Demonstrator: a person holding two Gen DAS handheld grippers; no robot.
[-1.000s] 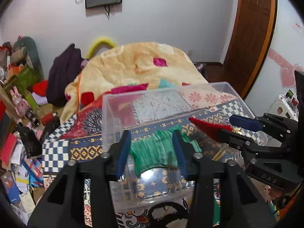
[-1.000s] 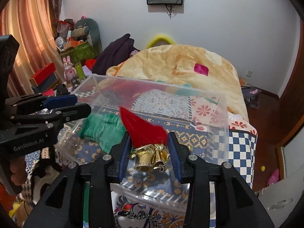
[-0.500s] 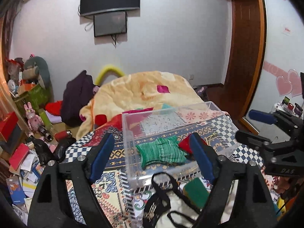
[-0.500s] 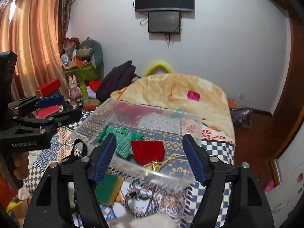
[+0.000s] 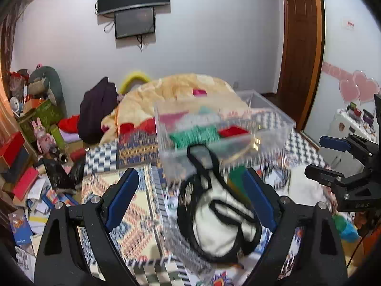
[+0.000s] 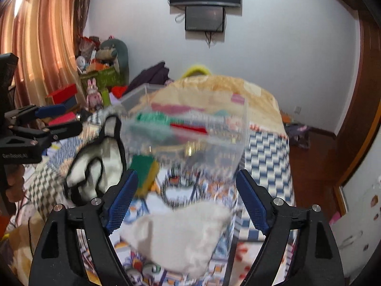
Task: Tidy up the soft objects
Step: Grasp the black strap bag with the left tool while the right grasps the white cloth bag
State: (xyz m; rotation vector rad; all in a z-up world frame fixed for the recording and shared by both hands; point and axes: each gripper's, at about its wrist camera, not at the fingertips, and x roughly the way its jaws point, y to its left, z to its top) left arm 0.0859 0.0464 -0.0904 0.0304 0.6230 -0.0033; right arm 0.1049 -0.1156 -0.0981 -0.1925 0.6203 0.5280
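Observation:
A clear plastic box point(image 5: 273, 128) stands on the patterned bed and holds a green knitted cloth point(image 5: 195, 135) and a red cloth point(image 5: 233, 131); the box point(image 6: 226, 147) also shows in the right wrist view. My left gripper point(image 5: 190, 197) is open and empty, above a white pouch with black straps point(image 5: 219, 228). My right gripper point(image 6: 185, 197) is open and empty, above a white fluffy cloth point(image 6: 181, 236). A green and yellow sponge point(image 6: 144, 174) lies in front of the box.
A beige blanket point(image 5: 181, 93) is heaped behind the box. Clutter of boxes, toys and papers point(image 5: 28, 166) fills the floor on the left. A wooden door point(image 5: 300, 54) is at the right. The bed's right edge point(image 6: 289, 166) drops to the floor.
Both grippers let go of the green and red cloths, which now lie in the box. Both opened wide and pulled back toward the near items.

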